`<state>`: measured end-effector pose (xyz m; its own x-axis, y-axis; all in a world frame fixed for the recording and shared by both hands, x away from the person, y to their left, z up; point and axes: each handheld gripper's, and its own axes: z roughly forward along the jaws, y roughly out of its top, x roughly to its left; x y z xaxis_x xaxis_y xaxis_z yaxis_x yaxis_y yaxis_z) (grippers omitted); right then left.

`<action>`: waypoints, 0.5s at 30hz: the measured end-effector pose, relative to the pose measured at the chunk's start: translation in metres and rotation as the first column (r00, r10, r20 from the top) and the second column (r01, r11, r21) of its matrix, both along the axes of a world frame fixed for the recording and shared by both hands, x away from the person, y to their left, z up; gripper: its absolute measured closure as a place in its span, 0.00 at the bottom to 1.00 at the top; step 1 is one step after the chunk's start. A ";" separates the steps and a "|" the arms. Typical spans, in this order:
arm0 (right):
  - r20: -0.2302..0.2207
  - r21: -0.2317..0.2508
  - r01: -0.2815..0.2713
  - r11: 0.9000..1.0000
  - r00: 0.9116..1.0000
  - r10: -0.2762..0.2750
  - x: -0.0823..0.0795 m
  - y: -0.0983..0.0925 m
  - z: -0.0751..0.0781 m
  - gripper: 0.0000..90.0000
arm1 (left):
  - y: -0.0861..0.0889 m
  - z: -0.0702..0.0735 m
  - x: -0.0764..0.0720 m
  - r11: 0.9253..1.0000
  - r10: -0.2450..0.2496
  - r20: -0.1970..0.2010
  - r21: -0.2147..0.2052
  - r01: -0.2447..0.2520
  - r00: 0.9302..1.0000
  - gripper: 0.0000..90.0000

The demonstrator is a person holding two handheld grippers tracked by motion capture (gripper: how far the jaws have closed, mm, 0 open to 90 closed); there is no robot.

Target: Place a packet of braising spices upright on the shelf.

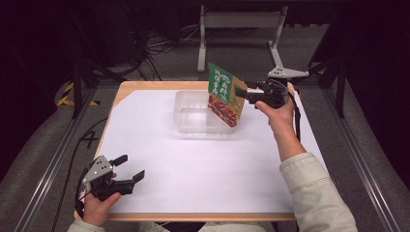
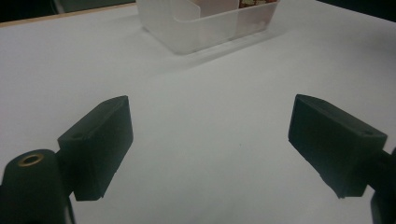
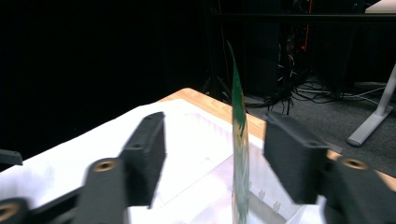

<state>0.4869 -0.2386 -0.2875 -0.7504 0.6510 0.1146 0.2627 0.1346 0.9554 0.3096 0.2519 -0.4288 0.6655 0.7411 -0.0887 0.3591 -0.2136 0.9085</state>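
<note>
The room is dark, with black frames at the sides, a grey floor, a bundle of cables at the back and a grey metal stand (image 1: 241, 29) behind the bench (image 1: 203, 217). The bench has a light wooden top, and a white sheet (image 1: 203, 159) covers almost all of it. Toward the far edge of the sheet stands a clear plastic container (image 1: 193, 113), shallow and rectangular with rounded corners. In the high view the right claw (image 1: 244, 91) is over the right end of this container, at the edge of a flat green pouch (image 1: 223, 94) with a reddish food picture; the pouch is tilted, its lower end in the container. The right gripper view shows the pouch (image 3: 240, 140) edge-on, as a thin glossy strip between the two black jaws, and there is a gap on each side of it, so the claw is wide and does not press the pouch. The left claw (image 1: 128, 167) is near the front left corner of the bench, also wide, with nothing between the jaws. The left gripper view shows the matte blocky jaws over the bare sheet and, farther away, the translucent wall of the container (image 2: 210, 23).
</note>
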 end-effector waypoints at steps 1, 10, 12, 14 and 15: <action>0.006 -0.002 -0.001 1.000 1.000 0.001 -0.002 -0.001 0.001 0.36 | 0.000 0.000 0.000 1.000 0.000 0.001 -0.002 0.000 1.000 0.16; 0.047 0.010 -0.013 1.000 0.999 0.013 -0.024 -0.015 0.010 0.29 | -0.002 0.001 0.003 1.000 -0.008 -0.001 -0.003 0.008 1.000 0.16; 0.053 0.007 -0.015 1.000 0.998 0.015 -0.030 -0.019 0.011 0.29 | -0.003 0.000 0.004 1.000 -0.013 0.003 0.002 0.013 1.000 0.16; 0.055 0.007 -0.017 1.000 0.998 0.017 -0.037 -0.023 0.012 0.29 | -0.004 0.001 0.005 1.000 -0.015 0.002 0.002 0.015 1.000 0.16; 0.057 0.010 -0.020 1.000 0.998 0.019 -0.040 -0.026 0.013 0.29 | -0.005 0.001 0.006 1.000 -0.016 0.004 0.000 0.016 1.000 0.16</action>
<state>0.4471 -0.2645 -0.2750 -0.7684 0.6352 0.0783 0.2051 0.1286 0.9702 0.3154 0.2472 -0.4282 0.6775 0.7304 -0.0861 0.3517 -0.2189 0.9102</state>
